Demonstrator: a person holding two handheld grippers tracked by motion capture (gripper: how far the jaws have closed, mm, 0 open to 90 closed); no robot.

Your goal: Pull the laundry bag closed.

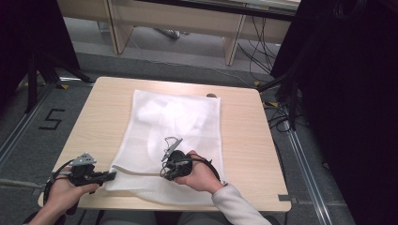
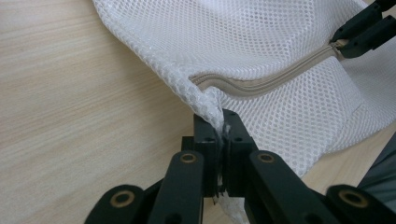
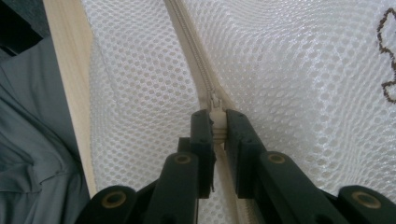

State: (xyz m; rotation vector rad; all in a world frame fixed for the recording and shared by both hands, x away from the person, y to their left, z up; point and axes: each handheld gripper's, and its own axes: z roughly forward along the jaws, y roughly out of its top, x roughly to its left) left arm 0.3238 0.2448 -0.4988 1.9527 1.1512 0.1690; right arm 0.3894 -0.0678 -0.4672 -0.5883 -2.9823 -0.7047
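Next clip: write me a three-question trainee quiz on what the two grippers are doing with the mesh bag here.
1. True or false: the left gripper pinches a corner of the white mesh bag.
2. What does the right gripper hold? A) the zipper pull B) the table edge C) a cable
3. Fill in: the bag lies on a ____ table.

Key: 1 true. 2 A: its jaws are shut on the zipper pull. 3 wooden.
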